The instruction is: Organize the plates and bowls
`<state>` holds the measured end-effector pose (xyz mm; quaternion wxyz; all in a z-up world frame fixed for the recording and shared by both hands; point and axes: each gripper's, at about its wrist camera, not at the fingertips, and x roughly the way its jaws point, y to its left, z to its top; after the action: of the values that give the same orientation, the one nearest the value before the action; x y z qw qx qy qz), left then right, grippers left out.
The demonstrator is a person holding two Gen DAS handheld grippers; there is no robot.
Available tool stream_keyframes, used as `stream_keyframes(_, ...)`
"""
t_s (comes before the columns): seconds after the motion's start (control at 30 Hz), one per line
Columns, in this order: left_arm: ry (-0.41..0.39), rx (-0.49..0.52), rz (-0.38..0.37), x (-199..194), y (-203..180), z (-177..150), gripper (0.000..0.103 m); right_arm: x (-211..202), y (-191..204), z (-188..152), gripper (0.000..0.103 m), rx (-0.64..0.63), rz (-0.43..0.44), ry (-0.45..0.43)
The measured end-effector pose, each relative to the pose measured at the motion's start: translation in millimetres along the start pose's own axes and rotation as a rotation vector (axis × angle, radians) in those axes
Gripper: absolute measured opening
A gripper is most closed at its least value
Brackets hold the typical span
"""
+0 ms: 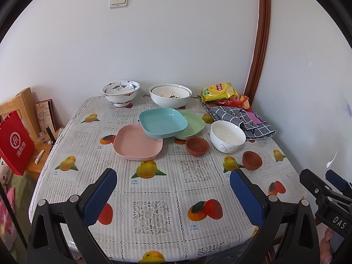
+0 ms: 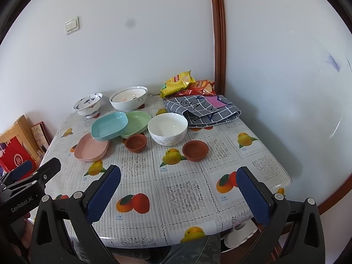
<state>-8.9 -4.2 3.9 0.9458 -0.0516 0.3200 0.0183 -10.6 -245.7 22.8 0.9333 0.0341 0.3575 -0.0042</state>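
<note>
White walls meet at a brown wooden door frame [image 1: 260,44] behind a table [image 1: 154,198] covered with a fruit-printed cloth, which fills the lower half of both views. Toward the upper right of the table lies a folded grey checked cloth [image 2: 204,110], with a yellow snack bag [image 2: 177,83] and a red snack bag [image 2: 198,88] behind it against the wall. At the far edge, centre frame, sits a large white bowl [image 1: 170,95] with a smaller bowl nested inside, and left of it a blue-patterned footed bowl [image 1: 120,92]. In the middle, a blue square plate [image 1: 162,122] rests tilted across the pink plate [image 1: 137,143] and the green plate [image 1: 193,125]. Just right of them stands a plain white bowl [image 1: 227,138]. Two small brown clay bowls sit nearer: one [image 1: 197,146] between the plates and the white bowl, the other [image 1: 252,160] apart to the right. At the bottom of each view, the left gripper [image 1: 173,195] and the right gripper [image 2: 179,194] hang over the near table edge, jaws spread wide with nothing between the blue pads. A red paper bag [image 1: 16,143] hangs at the left edge.
</note>
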Motion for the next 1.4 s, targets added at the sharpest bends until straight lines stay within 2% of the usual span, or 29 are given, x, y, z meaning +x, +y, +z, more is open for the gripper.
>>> stream_keyframes(1.4,-0.005,0.006,0.014,-4.1,0.5,6.3,0.103,-8.1,5.5,0.5,0.103,-0.002,0.017,-0.013)
